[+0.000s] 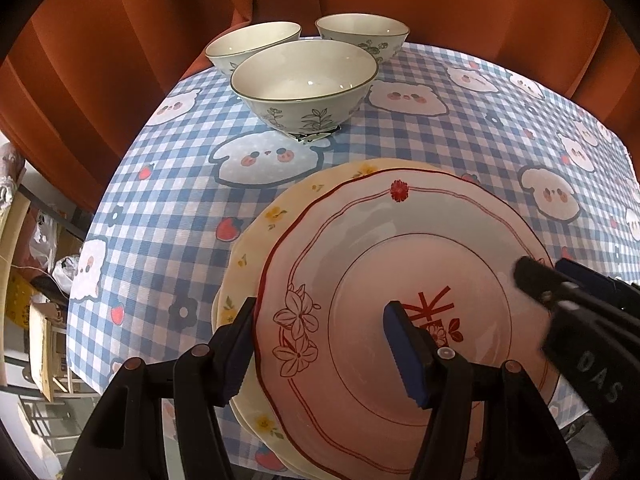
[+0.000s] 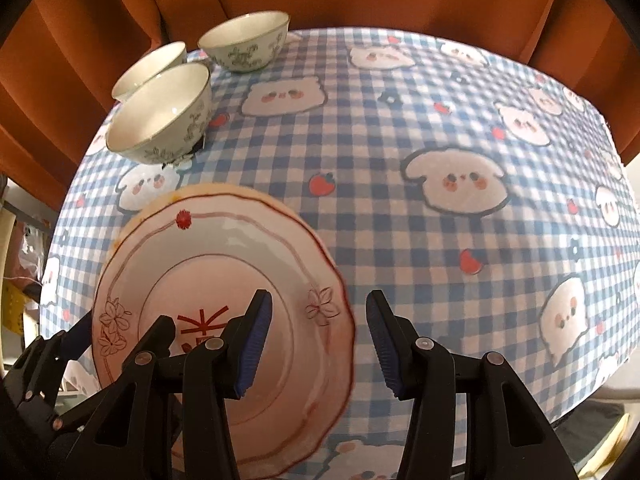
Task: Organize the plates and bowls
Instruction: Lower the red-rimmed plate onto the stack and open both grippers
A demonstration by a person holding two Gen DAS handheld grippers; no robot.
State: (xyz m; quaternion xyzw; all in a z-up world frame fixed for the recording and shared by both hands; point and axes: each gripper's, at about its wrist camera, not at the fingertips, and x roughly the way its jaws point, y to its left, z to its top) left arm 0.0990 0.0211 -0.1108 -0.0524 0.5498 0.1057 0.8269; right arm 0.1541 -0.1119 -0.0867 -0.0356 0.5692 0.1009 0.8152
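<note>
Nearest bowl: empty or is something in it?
Empty. The nearest bowl stands upright on the checked cloth, and its glossy white inside shows bare to the bottom in both wrist views.

Orange curtain point(image 1: 120, 60) behind the checked tablecloth point(image 2: 400, 220).

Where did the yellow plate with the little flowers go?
The yellow plate lies under the pink plate, peeking out on its left in the left wrist view, in front of the three bowls.

Your top plate point(image 1: 400, 280) lies on another plate point(image 1: 256, 240) near you; three bowls point(image 1: 304, 80) cluster behind them on the worktop point(image 1: 460, 152).
</note>
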